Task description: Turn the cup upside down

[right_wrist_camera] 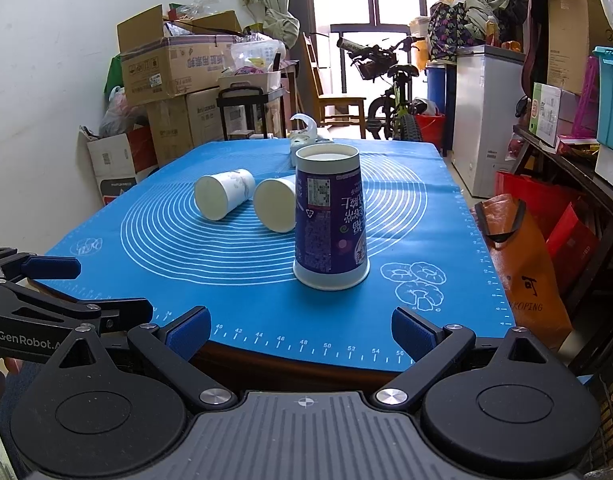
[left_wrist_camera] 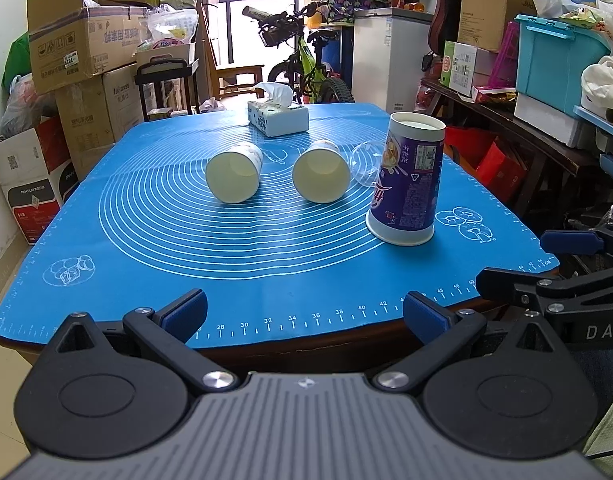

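Observation:
A tall purple printed cup (left_wrist_camera: 406, 182) stands upside down, wide rim on the blue mat (left_wrist_camera: 266, 248); it also shows in the right wrist view (right_wrist_camera: 329, 220). Two white paper cups lie on their sides, mouths toward me: a left cup (left_wrist_camera: 234, 176) (right_wrist_camera: 222, 196) and a middle cup (left_wrist_camera: 321, 174) (right_wrist_camera: 275, 209). A clear plastic cup (left_wrist_camera: 364, 164) lies on its side behind the purple cup. My left gripper (left_wrist_camera: 304, 312) is open and empty at the table's near edge. My right gripper (right_wrist_camera: 302, 330) is open and empty, near the edge in front of the purple cup.
A tissue box (left_wrist_camera: 277, 117) sits at the mat's far end. Cardboard boxes (left_wrist_camera: 86, 52) are stacked left of the table, a bicycle (left_wrist_camera: 306, 64) and white fridge (left_wrist_camera: 390, 56) stand behind it, and shelves with bins (left_wrist_camera: 558, 56) and an orange bag (right_wrist_camera: 522, 264) are at right.

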Tool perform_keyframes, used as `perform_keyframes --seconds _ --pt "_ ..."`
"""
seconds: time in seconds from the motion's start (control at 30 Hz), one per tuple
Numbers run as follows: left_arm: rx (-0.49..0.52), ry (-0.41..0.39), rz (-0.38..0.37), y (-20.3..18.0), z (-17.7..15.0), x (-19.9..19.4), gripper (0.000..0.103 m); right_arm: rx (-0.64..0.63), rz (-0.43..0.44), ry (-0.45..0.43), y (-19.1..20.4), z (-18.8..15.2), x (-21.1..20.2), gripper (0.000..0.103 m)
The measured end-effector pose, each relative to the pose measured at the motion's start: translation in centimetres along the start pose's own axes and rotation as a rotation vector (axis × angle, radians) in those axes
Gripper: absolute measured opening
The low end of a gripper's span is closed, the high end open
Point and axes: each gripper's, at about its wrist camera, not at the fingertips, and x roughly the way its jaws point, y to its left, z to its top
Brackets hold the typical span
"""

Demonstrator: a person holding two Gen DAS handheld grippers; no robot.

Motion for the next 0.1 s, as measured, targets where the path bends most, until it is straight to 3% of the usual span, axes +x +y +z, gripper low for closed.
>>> perform_keyframes --seconds 0.1 --pt "-0.001 -0.001 -0.001 -0.01 0.02 0.04 0.103 0.001 0.000 -0.001 0.00 0.00 0.02 0.097"
